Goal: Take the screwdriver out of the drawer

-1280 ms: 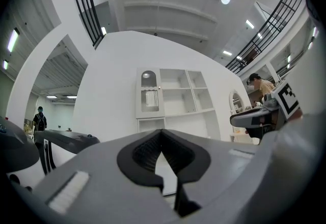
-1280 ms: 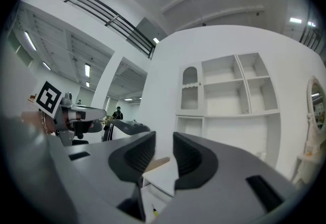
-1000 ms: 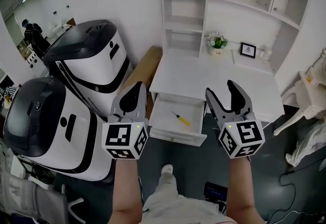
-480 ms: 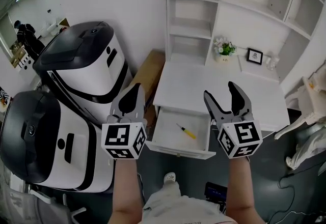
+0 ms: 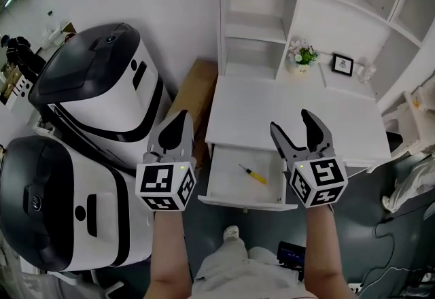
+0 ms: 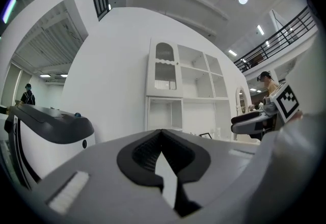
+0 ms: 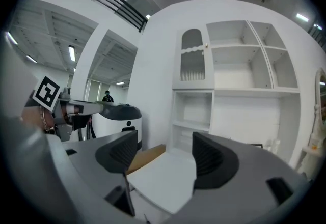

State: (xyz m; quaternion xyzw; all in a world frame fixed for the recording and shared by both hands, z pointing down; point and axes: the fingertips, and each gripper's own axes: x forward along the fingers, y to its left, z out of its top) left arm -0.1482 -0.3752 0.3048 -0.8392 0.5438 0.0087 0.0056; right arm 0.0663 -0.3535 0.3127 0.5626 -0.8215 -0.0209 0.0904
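Note:
The screwdriver (image 5: 253,174), thin with a yellow handle, lies slantwise in the open white drawer (image 5: 245,200) under the desk top (image 5: 292,111). My left gripper (image 5: 174,129) hovers left of the drawer, level, its jaws shut with nothing between them (image 6: 162,135). At the drawer's right side my right gripper (image 5: 292,124) stands open and empty, pointing over the desk (image 7: 164,154). Both grippers are above the drawer and clear of the screwdriver. Neither gripper view shows the screwdriver.
Two large white-and-black machines (image 5: 102,80) (image 5: 54,209) stand at the left, with a brown board (image 5: 194,90) against the desk's side. A shelf unit (image 5: 258,26), a flower pot (image 5: 302,56) and a small frame (image 5: 342,64) sit at the desk's back. A white chair (image 5: 414,114) is at the right.
Both grippers have come forward and down toward the desk. The open drawer now lies closer, between them in the head view. The left jaws stay shut, the right stay open.

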